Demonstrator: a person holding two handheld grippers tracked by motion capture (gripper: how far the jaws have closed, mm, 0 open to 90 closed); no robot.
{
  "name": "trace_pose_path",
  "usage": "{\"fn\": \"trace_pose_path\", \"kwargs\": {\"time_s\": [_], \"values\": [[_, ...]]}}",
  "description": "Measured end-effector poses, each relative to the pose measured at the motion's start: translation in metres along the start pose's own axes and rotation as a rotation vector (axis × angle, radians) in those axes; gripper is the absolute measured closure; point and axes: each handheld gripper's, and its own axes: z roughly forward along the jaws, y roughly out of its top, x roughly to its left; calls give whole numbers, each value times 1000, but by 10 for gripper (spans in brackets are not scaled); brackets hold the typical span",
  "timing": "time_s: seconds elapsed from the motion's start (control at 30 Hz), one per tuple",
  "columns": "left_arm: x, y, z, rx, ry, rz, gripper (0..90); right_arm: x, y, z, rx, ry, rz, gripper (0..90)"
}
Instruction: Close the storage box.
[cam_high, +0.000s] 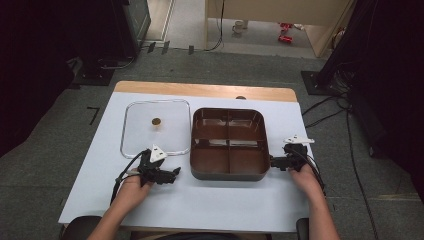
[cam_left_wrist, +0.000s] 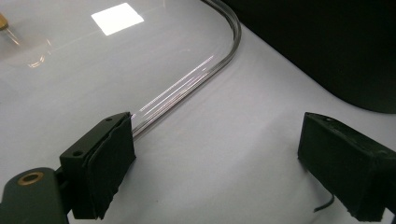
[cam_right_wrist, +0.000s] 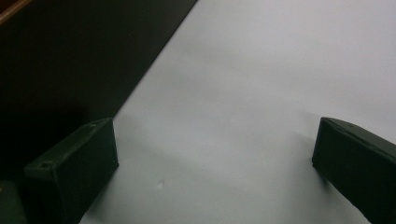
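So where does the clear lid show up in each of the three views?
High view: the clear lid lies flat at centre left, beside the brown tray.
Left gripper view: its rounded corner and rim curve across the upper left, just beyond the open left gripper.
Right gripper view: not in it.
Shared landmark: the dark tray wall and the white table sheet.
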Motion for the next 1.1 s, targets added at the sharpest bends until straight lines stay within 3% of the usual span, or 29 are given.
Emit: {"fn": "trace_pose_path", "kwargs": {"time_s": [1.1], "values": [[1, 2, 0, 14, -10, 0, 114, 0, 0, 0, 0, 1, 0, 0]]}}
